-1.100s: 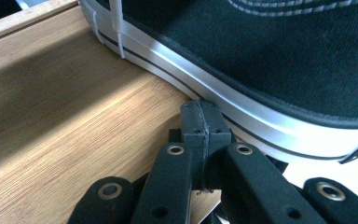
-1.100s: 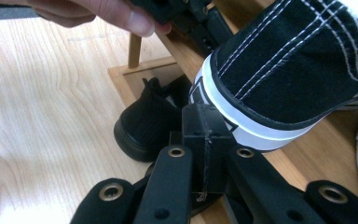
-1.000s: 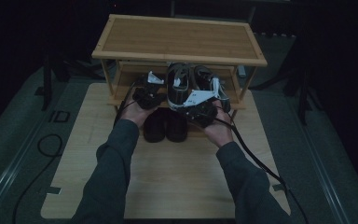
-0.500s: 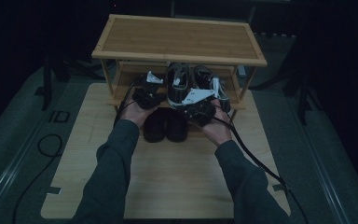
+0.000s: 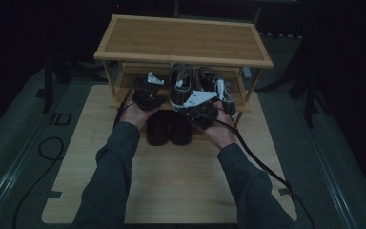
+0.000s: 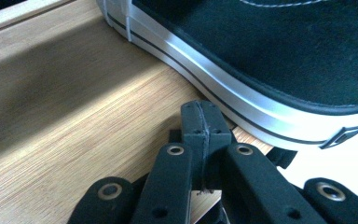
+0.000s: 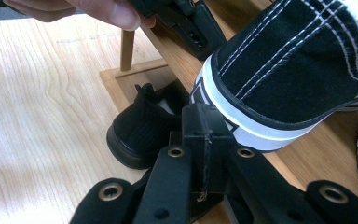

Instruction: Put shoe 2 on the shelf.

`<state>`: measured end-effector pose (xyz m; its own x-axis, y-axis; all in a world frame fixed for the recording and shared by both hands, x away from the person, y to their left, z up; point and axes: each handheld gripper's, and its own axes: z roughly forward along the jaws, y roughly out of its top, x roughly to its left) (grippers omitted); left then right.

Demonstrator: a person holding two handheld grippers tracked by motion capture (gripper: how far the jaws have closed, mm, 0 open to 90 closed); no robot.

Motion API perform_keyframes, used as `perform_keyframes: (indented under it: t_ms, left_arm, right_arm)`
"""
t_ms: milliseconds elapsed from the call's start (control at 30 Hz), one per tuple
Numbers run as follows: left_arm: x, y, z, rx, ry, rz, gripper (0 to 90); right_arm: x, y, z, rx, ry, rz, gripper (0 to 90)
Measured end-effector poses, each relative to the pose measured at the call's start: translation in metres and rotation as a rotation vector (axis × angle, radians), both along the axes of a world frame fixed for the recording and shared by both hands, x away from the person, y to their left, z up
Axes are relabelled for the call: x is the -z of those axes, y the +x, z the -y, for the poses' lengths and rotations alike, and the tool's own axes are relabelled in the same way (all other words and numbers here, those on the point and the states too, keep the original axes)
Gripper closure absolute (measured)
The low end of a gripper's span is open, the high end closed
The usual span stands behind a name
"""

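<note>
Two black sneakers with white soles stand side by side on the lower shelf of a bamboo shoe rack (image 5: 181, 40). My left gripper (image 5: 148, 95) is shut and empty beside the left sneaker (image 5: 181, 87). In the left gripper view its closed tips (image 6: 200, 116) rest on the shelf just short of that sneaker's white sole (image 6: 242, 98). My right gripper (image 5: 201, 113) is also shut and empty. Its tips (image 7: 204, 123) sit right at the heel of a sneaker (image 7: 284, 65), whether touching I cannot tell. The right sneaker (image 5: 215, 83) stands beside it.
A pair of plain black shoes (image 5: 169, 129) sits on the wooden floor board (image 5: 181, 181) under the rack's front edge, one shown close (image 7: 142, 130). The other hand and its gripper (image 7: 186, 21) hang near the rack post. Cables (image 5: 262, 164) trail back from the grippers.
</note>
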<state>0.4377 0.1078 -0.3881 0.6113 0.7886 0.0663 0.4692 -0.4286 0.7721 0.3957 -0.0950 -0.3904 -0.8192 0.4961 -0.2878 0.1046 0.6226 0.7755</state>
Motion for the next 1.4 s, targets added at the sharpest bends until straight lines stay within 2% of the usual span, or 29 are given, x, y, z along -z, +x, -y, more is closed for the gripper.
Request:
perform_keyframes:
  t_ms: [200, 300, 400, 500, 567, 733, 933, 1067, 1200, 1300, 1400]
  left_arm:
    - [0.0, 0.0, 0.0, -0.002, 0.0, 0.0, 90.0]
    - [0.0, 0.0, 0.0, 0.0, -0.004, -0.002, 90.0]
    - [0.001, 0.0, -0.001, 0.003, -0.007, -0.001, 90.0]
    - [0.001, 0.0, -0.001, 0.004, -0.008, 0.001, 90.0]
    - [0.001, 0.0, -0.001, 0.003, -0.007, 0.002, 90.0]
    - [0.001, 0.0, -0.001, 0.006, -0.008, -0.002, 90.0]
    - [0.001, 0.001, -0.002, 0.004, -0.015, -0.002, 90.0]
    - [0.001, 0.001, -0.003, 0.005, -0.019, -0.003, 90.0]
    - [0.001, 0.001, -0.003, 0.007, -0.022, -0.004, 90.0]
    - [0.001, 0.001, -0.003, 0.008, -0.023, -0.004, 90.0]
    - [0.001, 0.001, -0.003, 0.006, -0.023, -0.003, 90.0]
  right_arm:
    - [0.0, 0.0, -0.001, 0.003, -0.008, 0.007, 90.0]
    - [0.0, 0.0, -0.001, 0.008, -0.002, -0.008, 90.0]
    - [0.001, 0.0, 0.003, 0.001, -0.049, -0.022, 90.0]
    - [0.0, -0.005, 0.014, -0.027, -0.022, -0.029, 89.9]
    - [-0.002, -0.008, 0.023, -0.032, -0.026, -0.03, 89.8]
    - [-0.005, -0.012, 0.05, -0.041, 0.006, -0.057, 89.3]
    - [-0.004, -0.017, 0.074, -0.065, 0.004, -0.077, 88.9]
    - [-0.005, -0.018, 0.091, -0.079, 0.032, -0.087, 88.9]
    - [-0.005, -0.018, 0.109, -0.067, 0.048, -0.095, 88.8]
    - [-0.007, -0.019, 0.12, -0.083, 0.061, -0.103, 88.8]
    - [-0.009, -0.022, 0.126, -0.085, 0.049, -0.103, 88.8]
